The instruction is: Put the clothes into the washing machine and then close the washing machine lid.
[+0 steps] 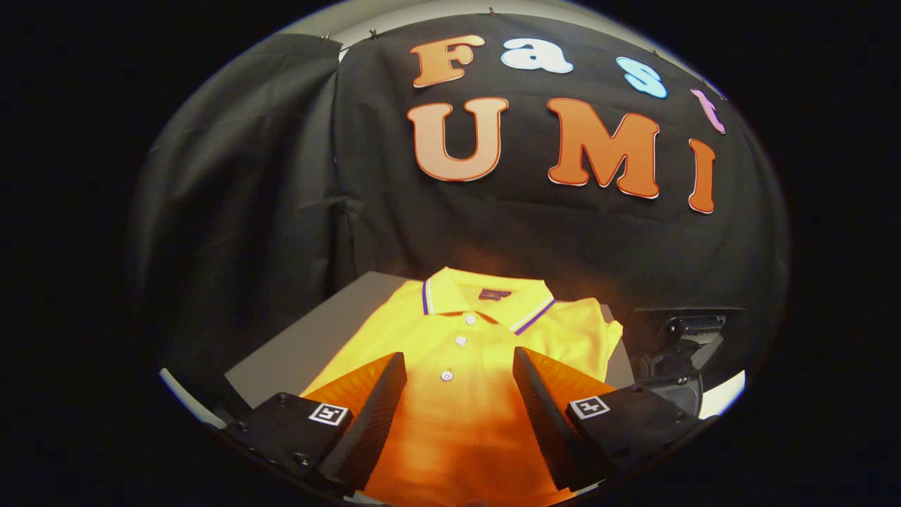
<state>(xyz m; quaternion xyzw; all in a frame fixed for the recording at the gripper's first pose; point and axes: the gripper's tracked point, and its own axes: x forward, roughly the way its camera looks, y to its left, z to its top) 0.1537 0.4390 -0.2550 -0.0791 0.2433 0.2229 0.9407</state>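
1 garment is waiting to be picked up, so the step in hand looks like the very first: approaching and grasping the clothes, with loading the washer and closing its lid not yet done. Starting at the left, a flat grey board is serving as the work surface, its bare corner showing beside the left finger. Lying on it is a folded yellow polo shirt with a purple-and-white striped collar and white buttons, collar pointing away from the claw and the button placket running straight down between the 2 fingers. The gripper is hovering with its jaws spread wide, one finger over each side of the shirt's chest, and it is holding nothing; whether the tips are already brushing the fabric I cannot tell. To the right, just past the shirt's sleeve and beyond the right finger, a dark machine with a black hinged part is standing, probably the washing machine, though too little shows to be sure. The next move seems to call for lowering onto the cloth and pinching a fold firmly.
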